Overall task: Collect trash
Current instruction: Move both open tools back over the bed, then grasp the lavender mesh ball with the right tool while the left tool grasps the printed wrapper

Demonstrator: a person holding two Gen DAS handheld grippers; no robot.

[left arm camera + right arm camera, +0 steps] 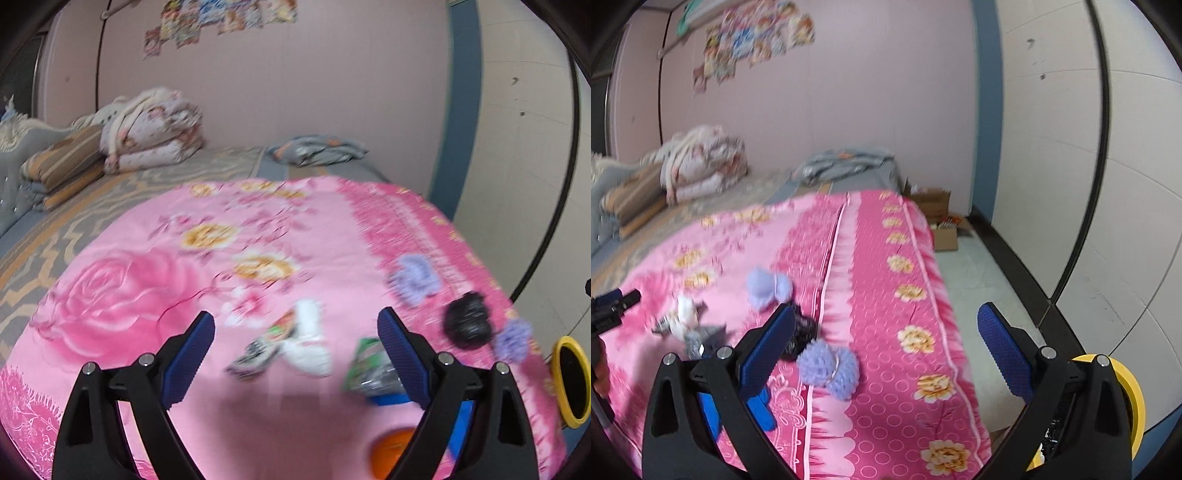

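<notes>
Trash lies on the pink blanket [122, 295] of the bed. The left gripper [295, 343] stands wide, with nothing between its blue pads. A white wad [308, 343] and a wrapper [258, 350] lie right in the gap, toward twelve o'clock. A green packet [369, 369] sits at the right pad, toward three o'clock. The right gripper [886, 343] is wide too, and empty. A purple fluffy ball [829, 369] lies near its left pad, toward nine o'clock. A black lump [803, 332] peeks from behind that pad. No writing can be read; everything is blurred. Only the right view shows the floor [979, 280] and cardboard boxes [938, 214] beside the bed. Both views show a yellow bin [1126, 398].
</notes>
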